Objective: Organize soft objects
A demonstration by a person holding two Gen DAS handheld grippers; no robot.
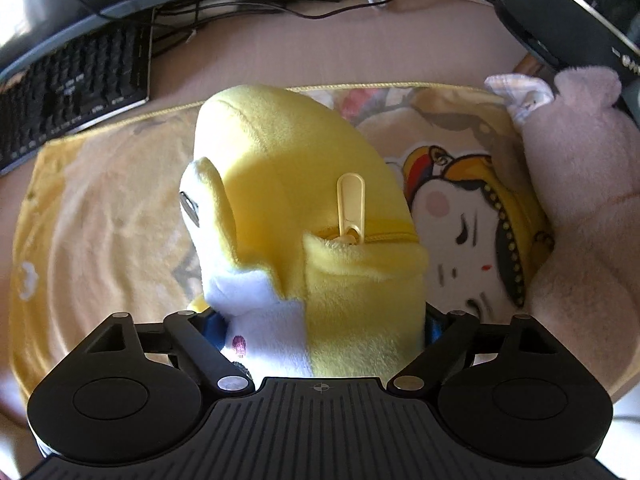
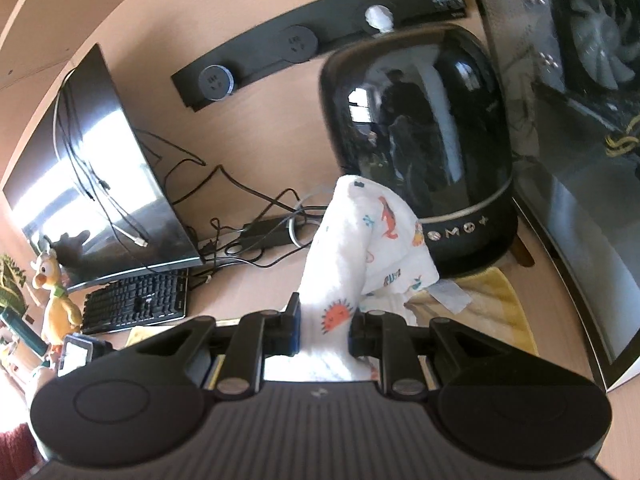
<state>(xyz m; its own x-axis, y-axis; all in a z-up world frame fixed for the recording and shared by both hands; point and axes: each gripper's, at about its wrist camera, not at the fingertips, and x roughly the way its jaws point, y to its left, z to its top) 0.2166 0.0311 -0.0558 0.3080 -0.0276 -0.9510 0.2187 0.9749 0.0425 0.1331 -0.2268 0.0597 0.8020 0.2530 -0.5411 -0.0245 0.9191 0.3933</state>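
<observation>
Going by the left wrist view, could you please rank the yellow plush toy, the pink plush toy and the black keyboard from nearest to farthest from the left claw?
1. Yellow plush toy: gripped in the left claw.
2. Pink plush toy: on the right, on the yellow printed towel.
3. Black keyboard: far upper left, beyond the towel.

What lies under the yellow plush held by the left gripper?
Under the yellow plush lies a yellow printed blanket with a cartoon face; the part directly beneath is covered. A pink plush rests alongside.
</observation>
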